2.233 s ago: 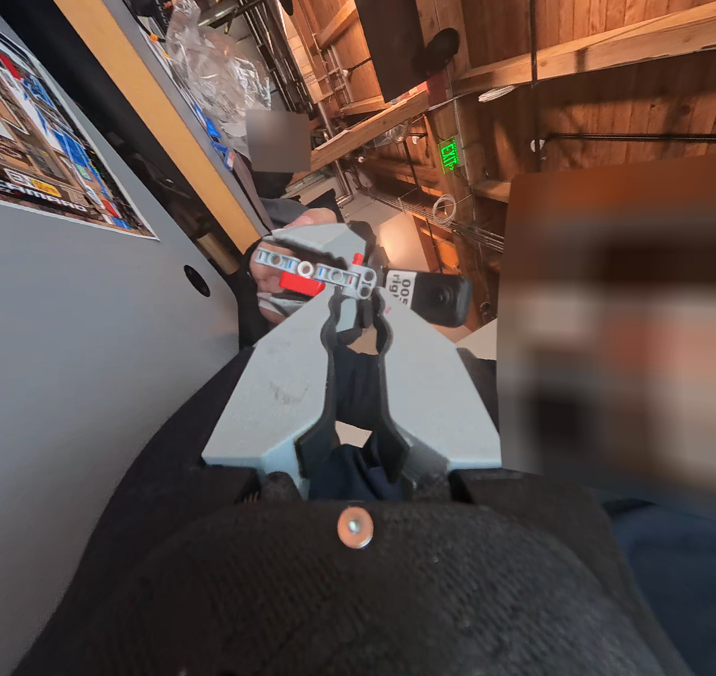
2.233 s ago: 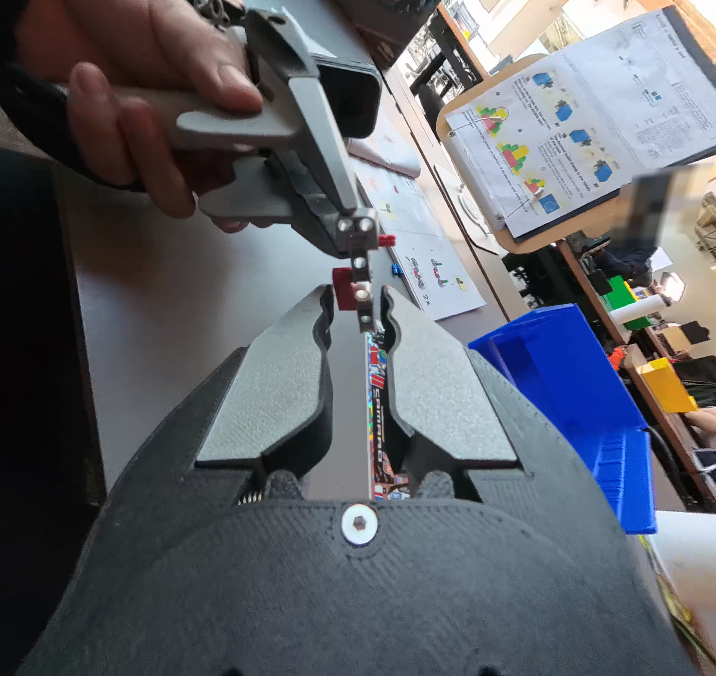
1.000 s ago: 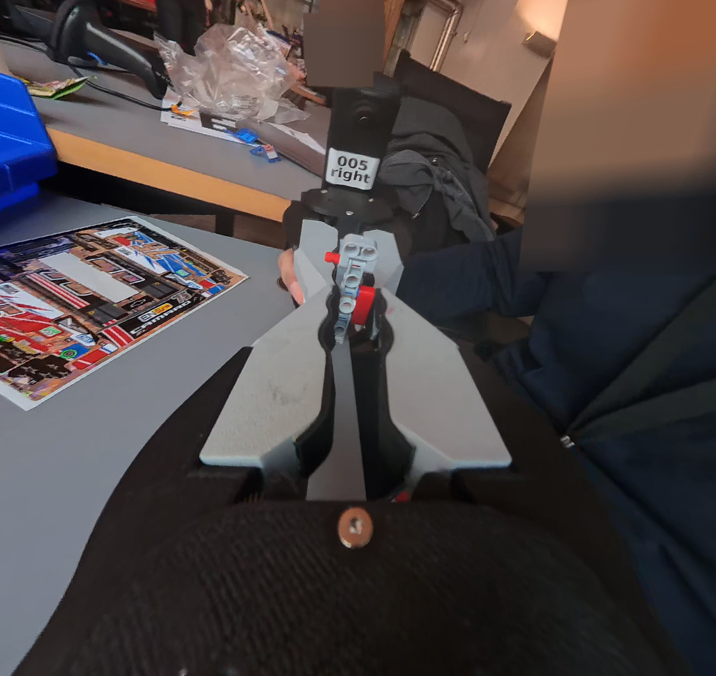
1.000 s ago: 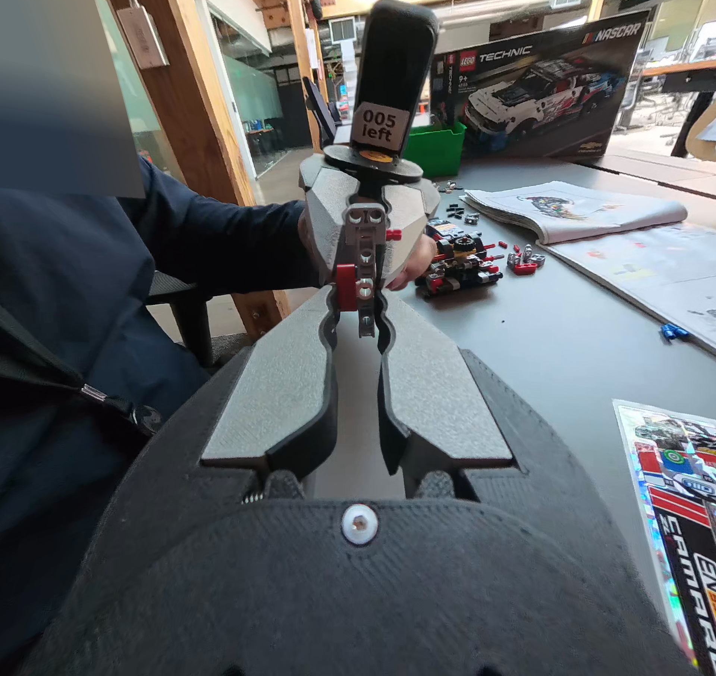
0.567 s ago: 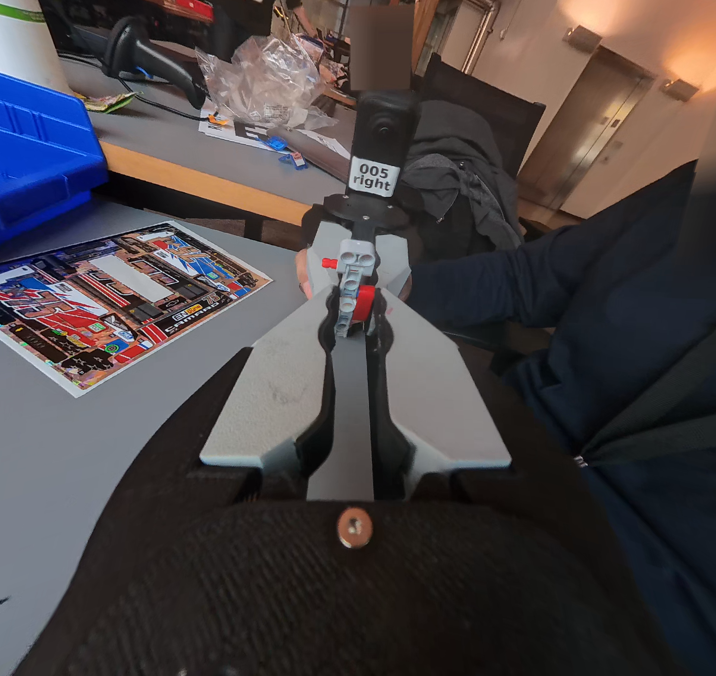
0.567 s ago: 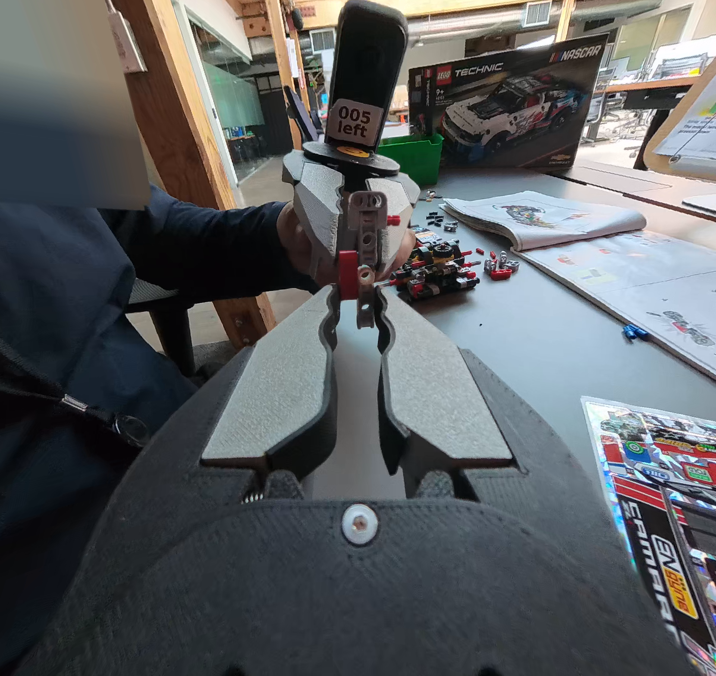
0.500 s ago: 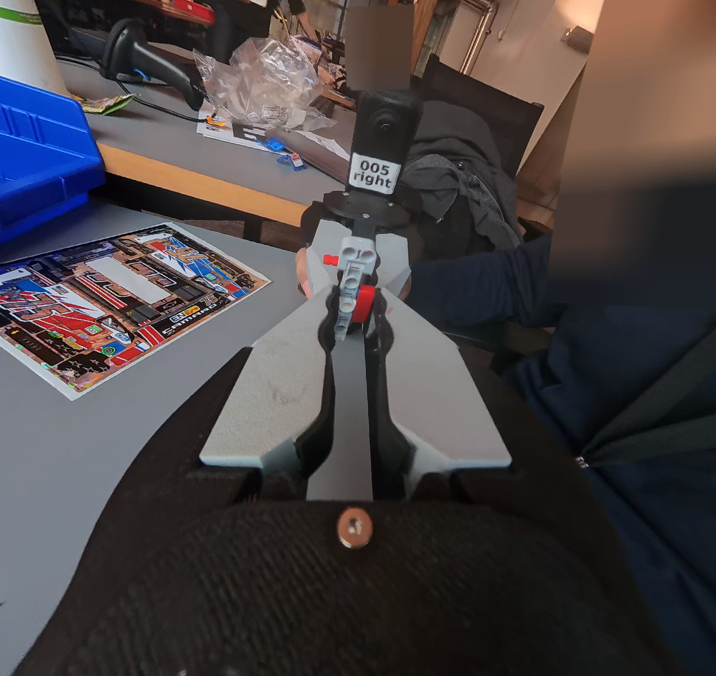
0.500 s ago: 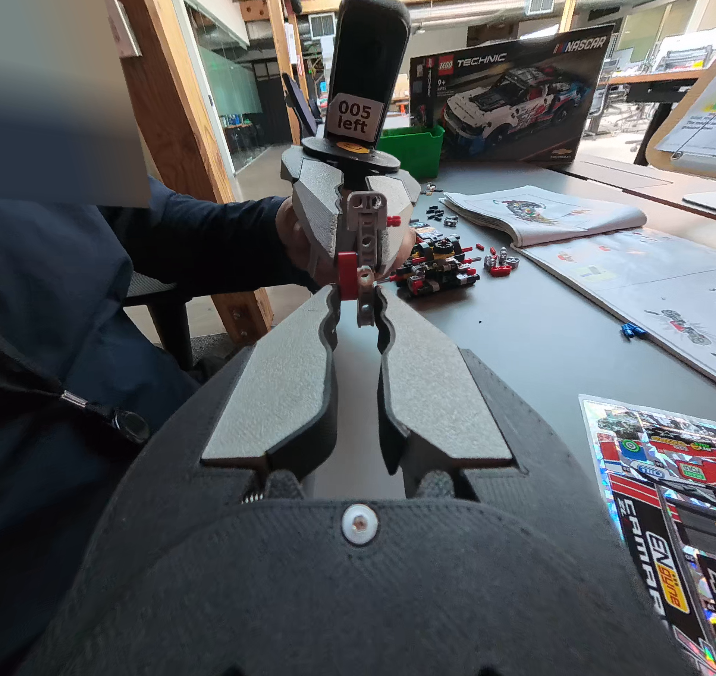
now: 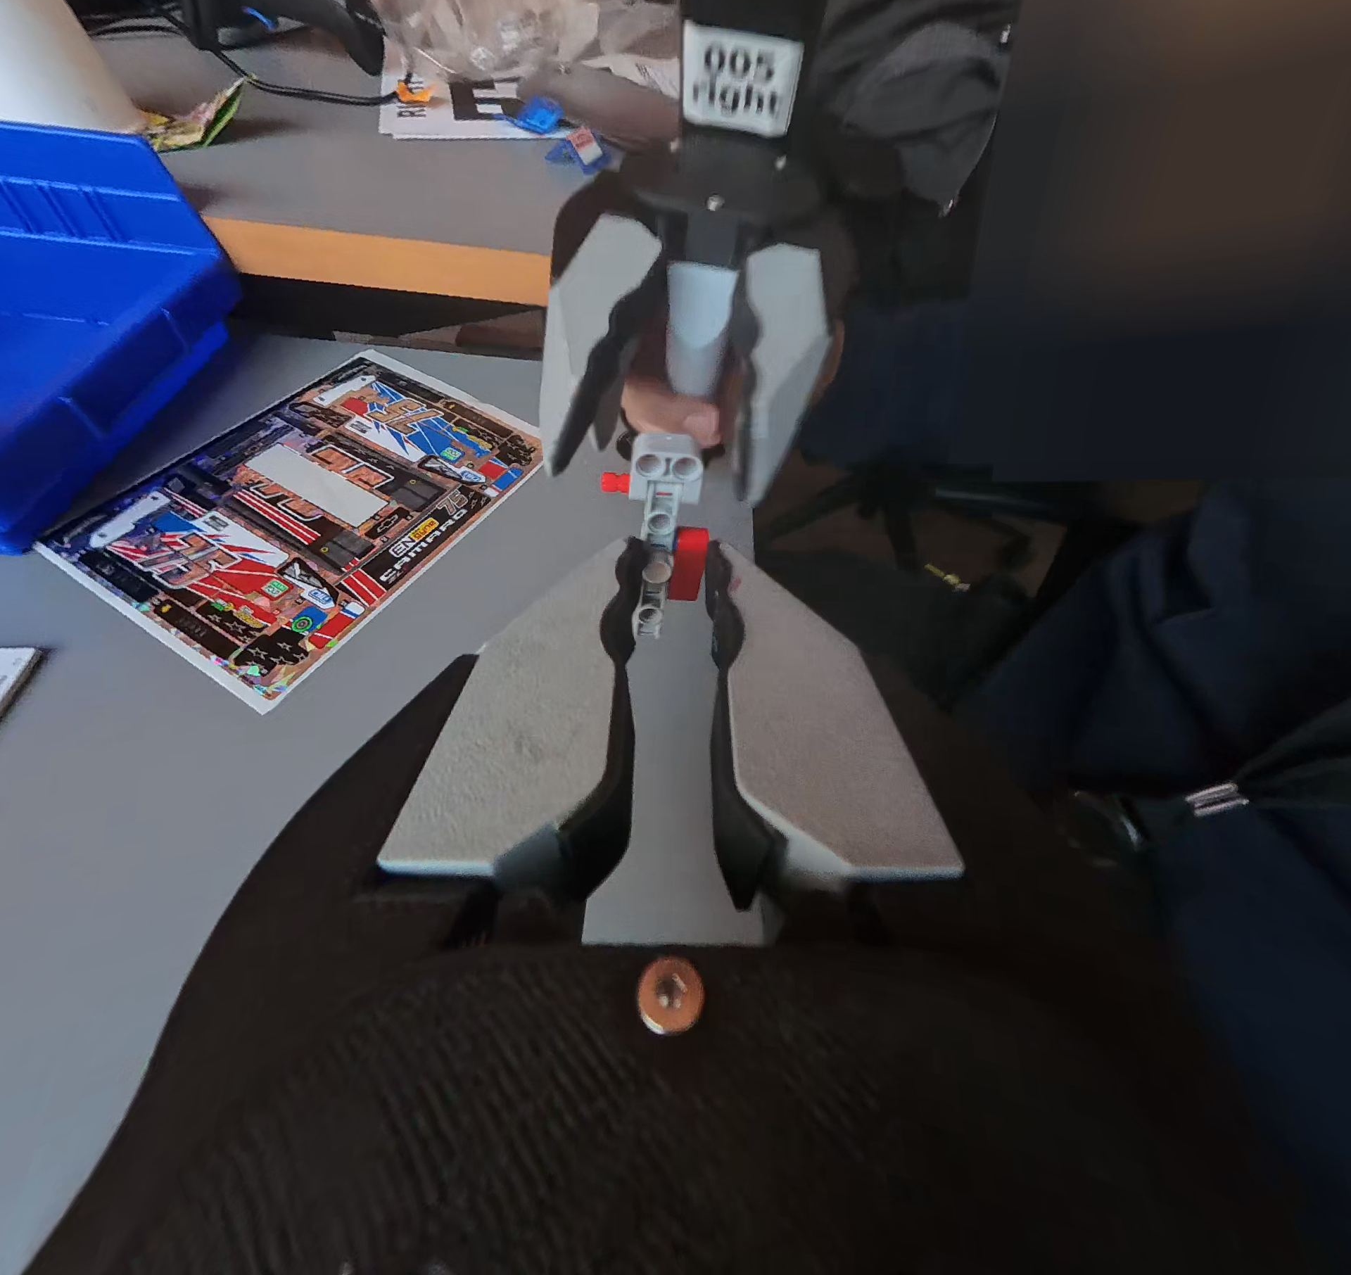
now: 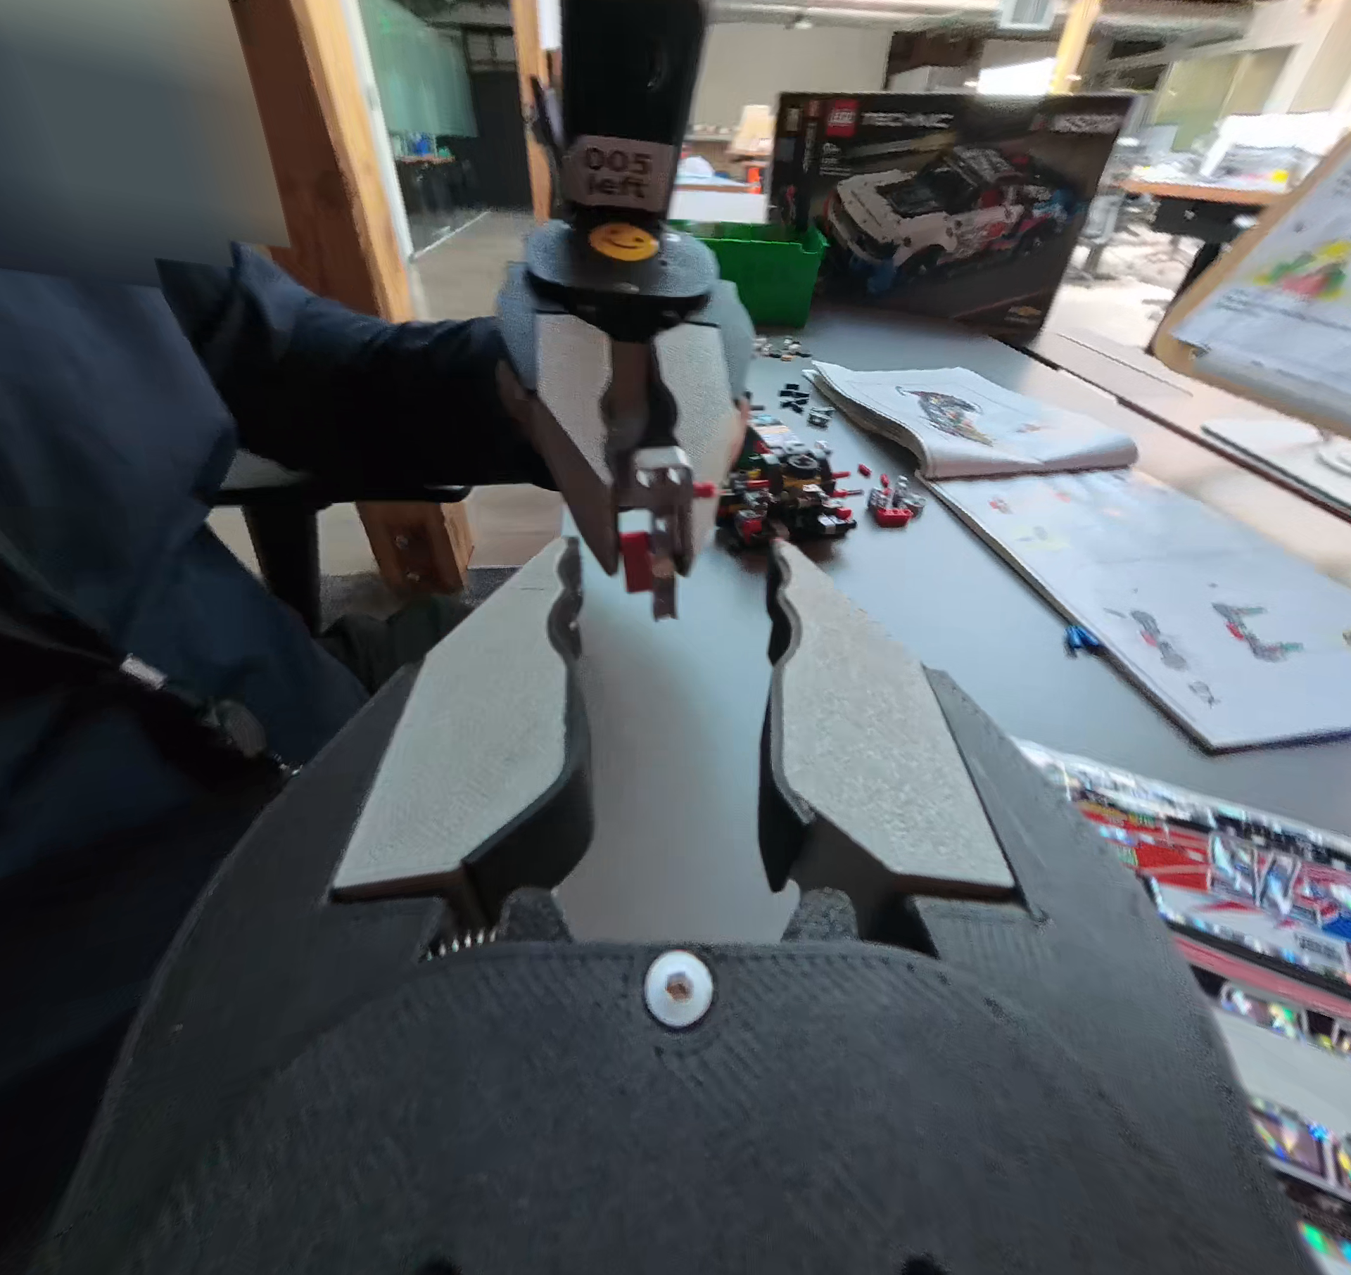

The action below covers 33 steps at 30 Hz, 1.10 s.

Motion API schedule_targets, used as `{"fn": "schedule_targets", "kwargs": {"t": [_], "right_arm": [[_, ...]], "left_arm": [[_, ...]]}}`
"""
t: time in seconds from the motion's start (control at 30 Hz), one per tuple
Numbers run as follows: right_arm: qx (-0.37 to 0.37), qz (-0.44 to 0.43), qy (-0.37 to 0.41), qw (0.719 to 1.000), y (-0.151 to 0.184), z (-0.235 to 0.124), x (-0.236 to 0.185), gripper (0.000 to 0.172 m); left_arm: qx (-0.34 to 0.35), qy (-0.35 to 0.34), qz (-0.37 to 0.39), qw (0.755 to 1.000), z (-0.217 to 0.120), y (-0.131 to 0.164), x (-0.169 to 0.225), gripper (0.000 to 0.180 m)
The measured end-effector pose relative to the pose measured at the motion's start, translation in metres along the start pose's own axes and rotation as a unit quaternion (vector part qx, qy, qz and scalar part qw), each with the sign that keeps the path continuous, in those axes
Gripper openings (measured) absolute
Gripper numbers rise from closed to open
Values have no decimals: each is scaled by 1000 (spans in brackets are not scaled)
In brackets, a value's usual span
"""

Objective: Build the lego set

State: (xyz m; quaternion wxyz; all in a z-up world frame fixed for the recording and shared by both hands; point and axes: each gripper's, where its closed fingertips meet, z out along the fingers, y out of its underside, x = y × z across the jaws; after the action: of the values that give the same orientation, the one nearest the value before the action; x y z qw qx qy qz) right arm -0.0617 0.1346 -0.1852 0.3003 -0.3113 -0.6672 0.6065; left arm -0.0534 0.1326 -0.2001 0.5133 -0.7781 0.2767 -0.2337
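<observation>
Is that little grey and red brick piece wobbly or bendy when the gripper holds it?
Probably stiff: the grey and red brick piece stands straight out of the left gripper without drooping. It looks light. Its red pin might pop off if knocked.

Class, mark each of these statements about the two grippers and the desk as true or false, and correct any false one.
1. The left gripper grips a grey and red brick assembly. True.
2. The right gripper is clamped on that assembly. False: its fingers stand wide apart, clear of it.
3. A sticker sheet lies flat on the grey desk. True.
4. The bin beside the sticker sheet is yellow. False: the bin is blue.
</observation>
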Motion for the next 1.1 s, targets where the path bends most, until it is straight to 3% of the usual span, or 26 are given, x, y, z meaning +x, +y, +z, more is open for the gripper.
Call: {"fn": "schedule_targets", "kwargs": {"t": [0.07,0.17,0.27,0.37,0.43,0.6,0.73,0.97,1.1], "right_arm": [[-6,-30,-5,1000,-6,2,-9,53],[-9,-66,8,998,-4,8,-13,39],[-8,-64,-4,998,1,14,-17,38],[8,-73,-4,997,-3,14,-18,21],[13,-87,4,996,-6,14,-17,21],[22,-73,-2,997,-9,16,-17,22],[18,-51,-18,998,-8,15,-19,34],[50,71,-50,995,-10,8,-9,27],[60,71,-54,994,-11,3,-7,19]], "left_arm": [[-9,4,29,1000,3,3,3,14],[-7,29,44,999,7,8,10,14],[9,46,35,998,9,8,16,14],[21,53,26,998,7,6,17,14],[35,58,15,998,6,3,17,14],[52,79,-15,995,2,0,18,14],[47,67,-20,996,3,0,14,14],[-7,21,-28,999,5,5,6,14],[-37,3,-27,999,7,7,7,14]]}}
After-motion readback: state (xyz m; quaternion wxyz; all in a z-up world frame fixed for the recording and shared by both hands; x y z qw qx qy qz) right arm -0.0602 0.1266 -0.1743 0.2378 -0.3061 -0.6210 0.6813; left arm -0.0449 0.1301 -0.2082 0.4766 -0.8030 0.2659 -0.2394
